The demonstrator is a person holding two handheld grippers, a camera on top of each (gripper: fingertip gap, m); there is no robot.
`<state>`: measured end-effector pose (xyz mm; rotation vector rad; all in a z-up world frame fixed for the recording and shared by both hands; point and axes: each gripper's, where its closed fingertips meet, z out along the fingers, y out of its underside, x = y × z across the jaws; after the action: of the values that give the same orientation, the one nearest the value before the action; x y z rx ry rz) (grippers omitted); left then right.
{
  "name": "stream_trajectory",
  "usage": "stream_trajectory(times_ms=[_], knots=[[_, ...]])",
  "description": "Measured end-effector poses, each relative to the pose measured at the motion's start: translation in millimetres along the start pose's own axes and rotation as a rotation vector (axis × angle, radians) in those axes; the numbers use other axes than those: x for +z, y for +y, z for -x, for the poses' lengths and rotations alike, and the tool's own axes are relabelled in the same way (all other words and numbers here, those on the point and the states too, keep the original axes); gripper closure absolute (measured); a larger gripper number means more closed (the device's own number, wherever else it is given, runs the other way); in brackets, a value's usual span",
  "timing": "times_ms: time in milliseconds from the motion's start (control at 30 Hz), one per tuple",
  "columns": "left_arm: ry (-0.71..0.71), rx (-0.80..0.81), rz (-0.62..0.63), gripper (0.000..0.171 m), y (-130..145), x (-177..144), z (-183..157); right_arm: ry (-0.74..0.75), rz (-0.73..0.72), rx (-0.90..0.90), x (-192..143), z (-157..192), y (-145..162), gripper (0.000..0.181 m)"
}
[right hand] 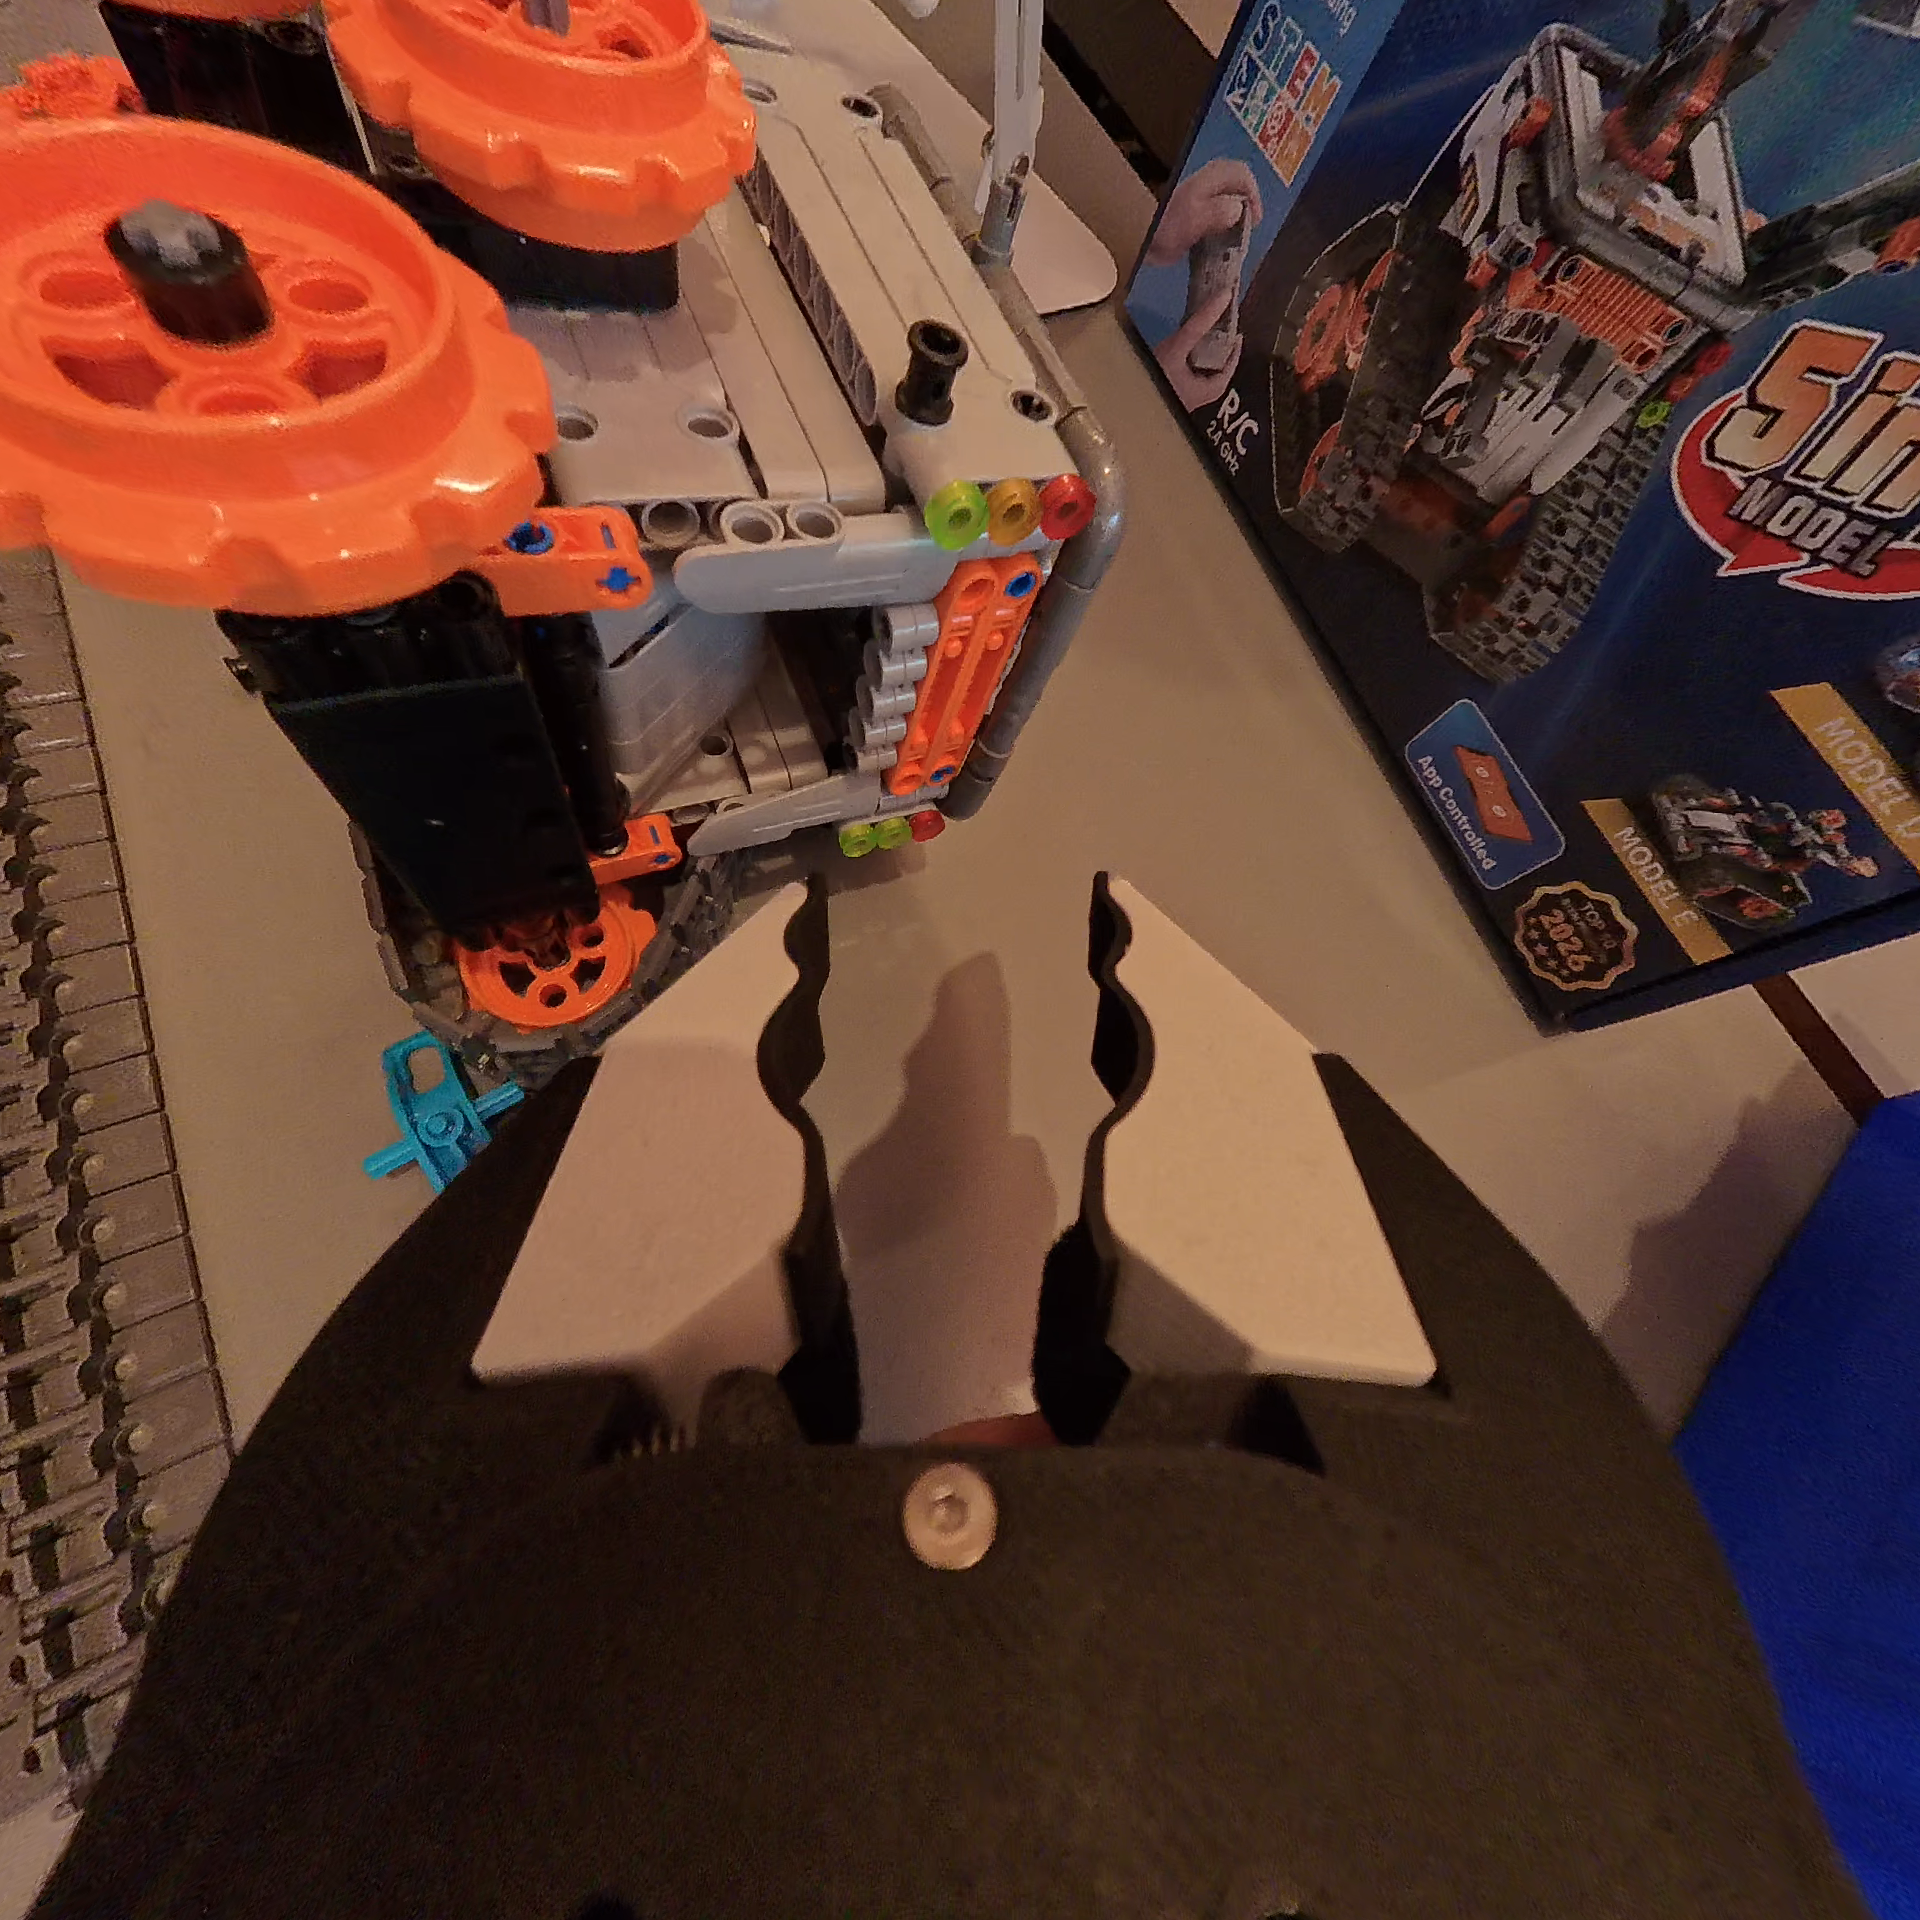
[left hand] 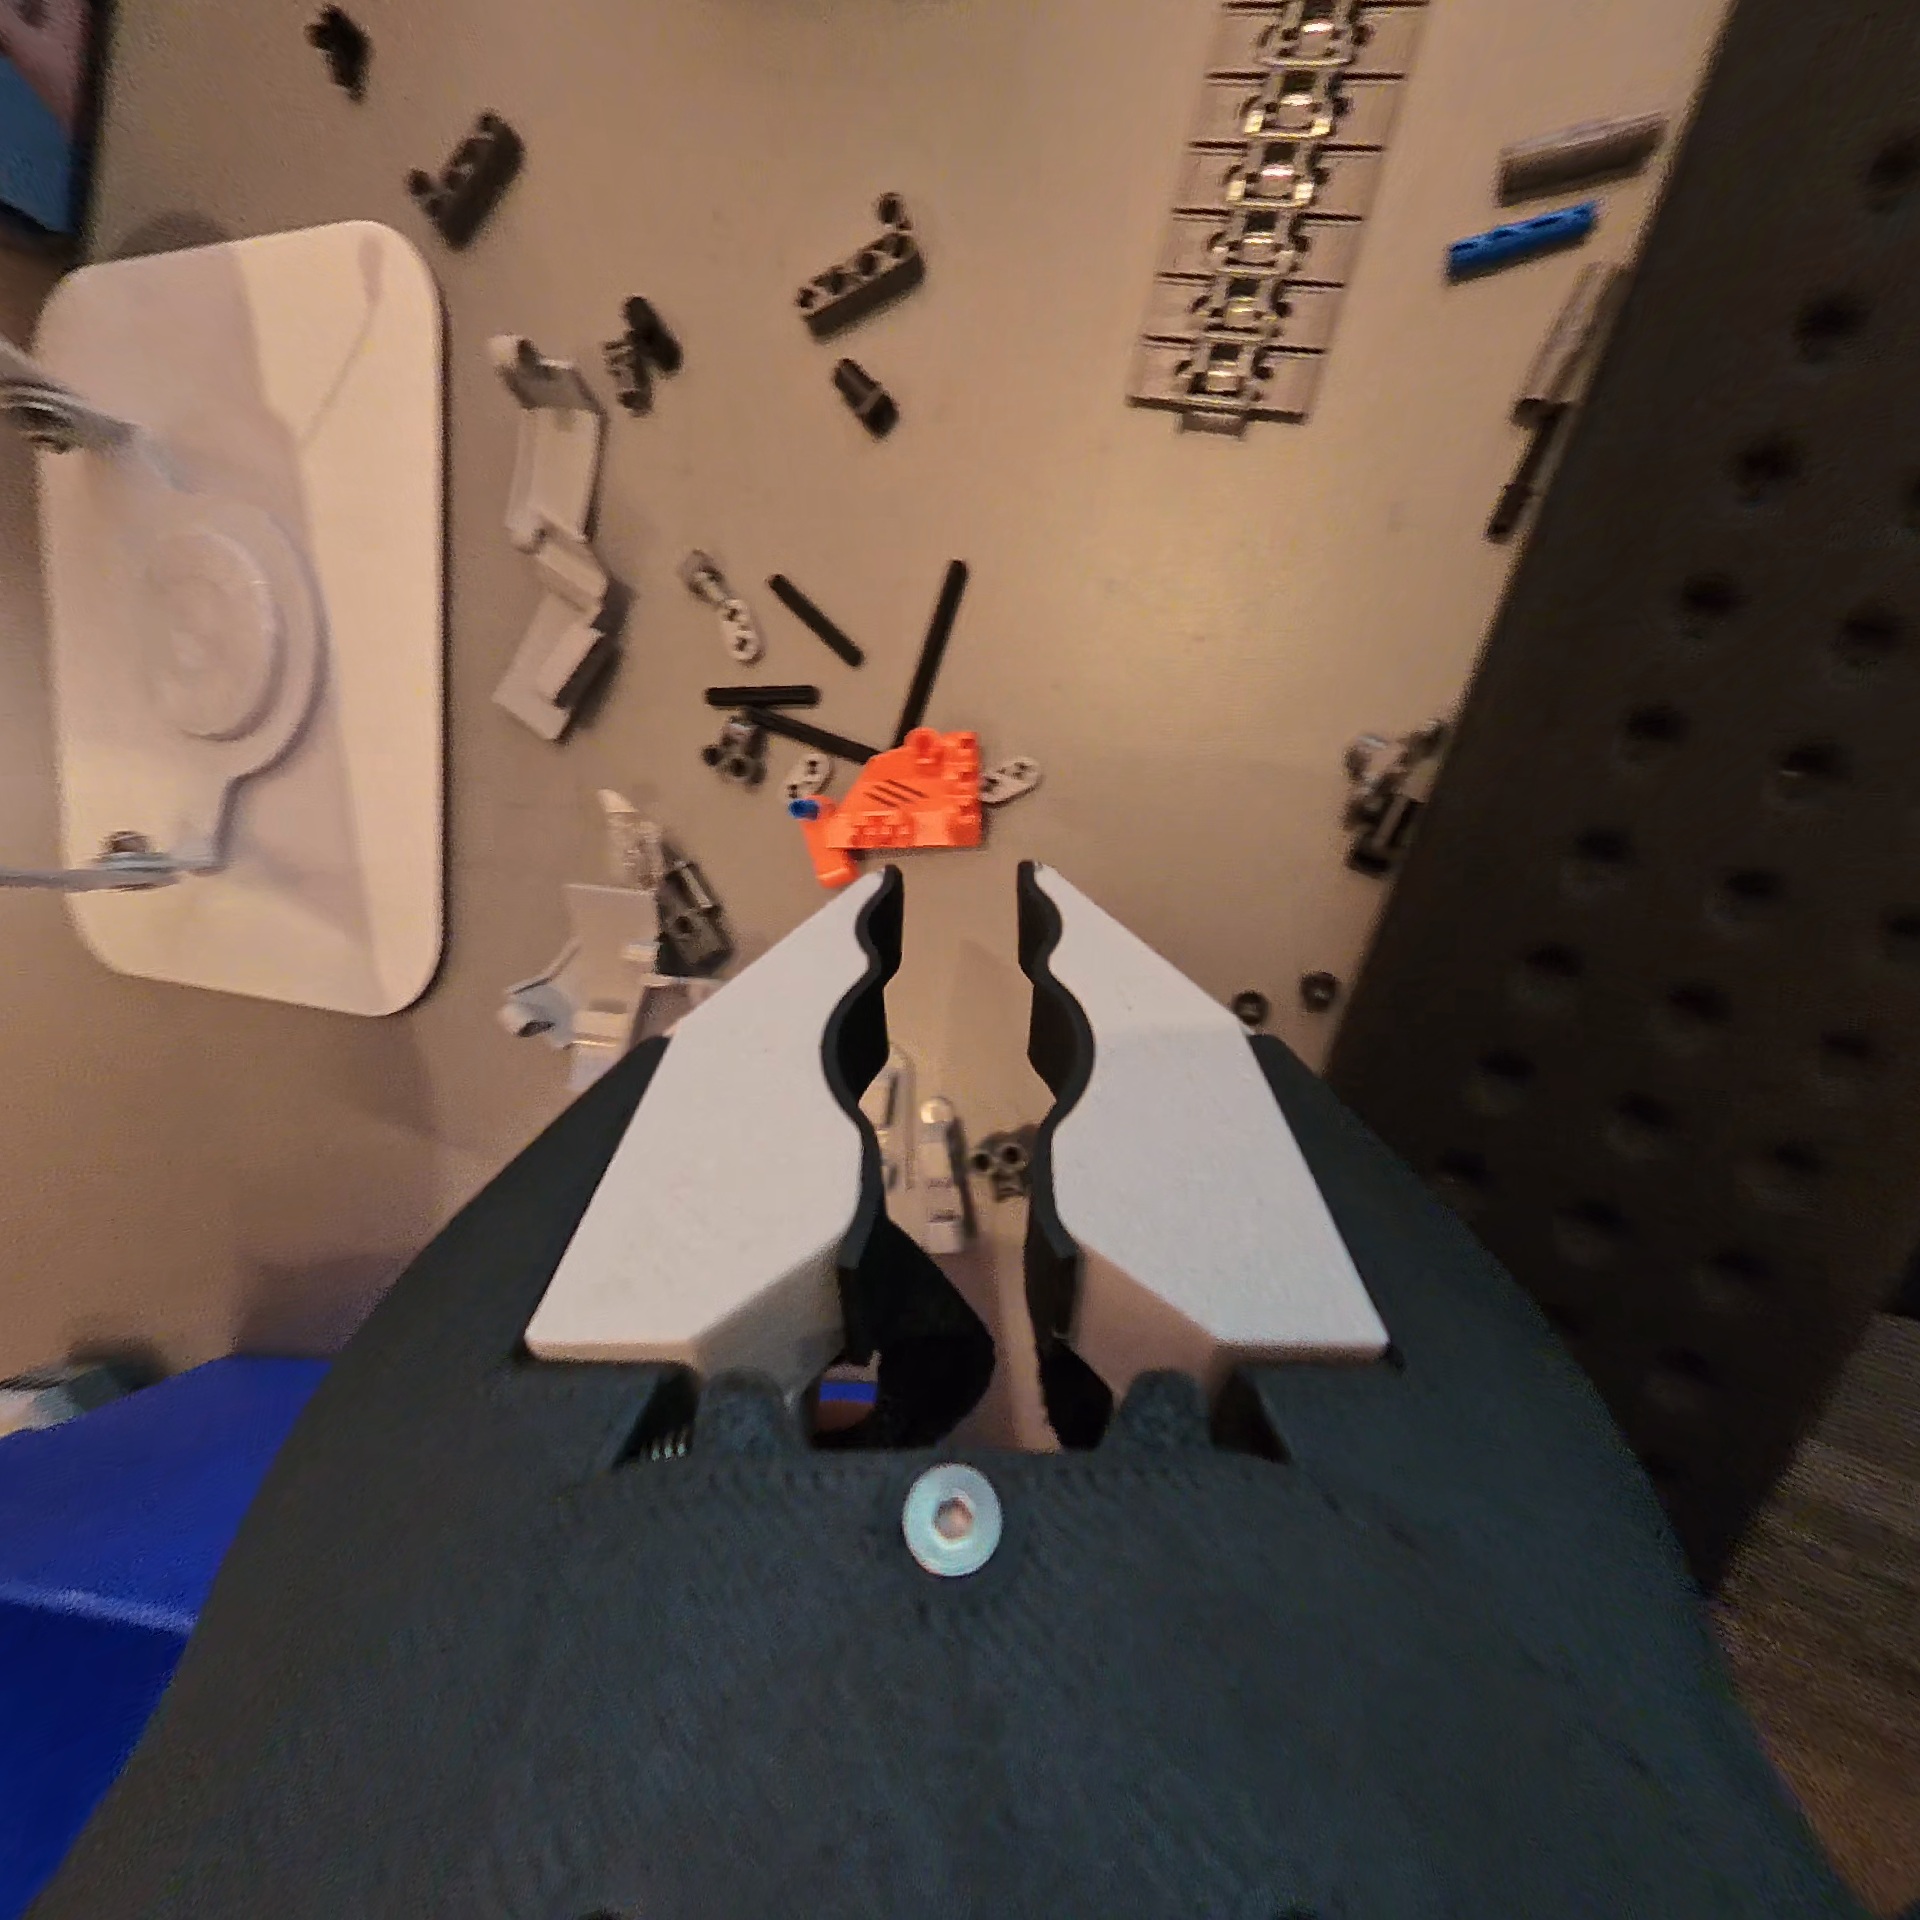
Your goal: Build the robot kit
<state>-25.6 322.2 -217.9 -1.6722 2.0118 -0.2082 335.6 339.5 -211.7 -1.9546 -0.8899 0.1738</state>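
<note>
Your left hand-held gripper (left hand: 958, 871) hangs over the bench (left hand: 1143, 623) with its jaws a narrow gap apart and nothing between them. At the bench's left edge sits a white tray (left hand: 343, 623); just right of it lie pale grey panels (left hand: 556, 540), then a scatter of black axles (left hand: 821, 665) and small connectors. The orange piece (left hand: 914, 805) lies just beyond your fingertips, resting on loose bits, with a small blue pin (left hand: 800, 808) at its left end. Farther right a grey track strip (left hand: 1268, 218) runs toward the far edge, and a black pegboard (left hand: 1714, 727) stands at the right side. That view is blurred, so depth over the orange piece is hard to judge; a narrow, off-centre closure could flick it or drag an axle with it.

Your right hand-held gripper (right hand: 958, 888) is open moderately wide and empty above bare bench. To its left stands the tracked model (right hand: 727, 520) on its side, orange wheels (right hand: 239, 364) uppermost, a cyan connector (right hand: 431, 1117) beside its near corner. The printed box (right hand: 1558, 468) stands at the right. The left finger is close to the model; a sideways nudge could tip it or knock the black pin (right hand: 932, 369) loose.
</note>
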Motion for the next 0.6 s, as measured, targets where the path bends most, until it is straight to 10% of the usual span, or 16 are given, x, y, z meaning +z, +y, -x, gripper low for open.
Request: stream_trajectory(times_ms=[600], knots=[[0.147,-0.047,-0.044,0.146,16,19,-59,-0.003,0.01,-0.008,8,1,11,0.133]])
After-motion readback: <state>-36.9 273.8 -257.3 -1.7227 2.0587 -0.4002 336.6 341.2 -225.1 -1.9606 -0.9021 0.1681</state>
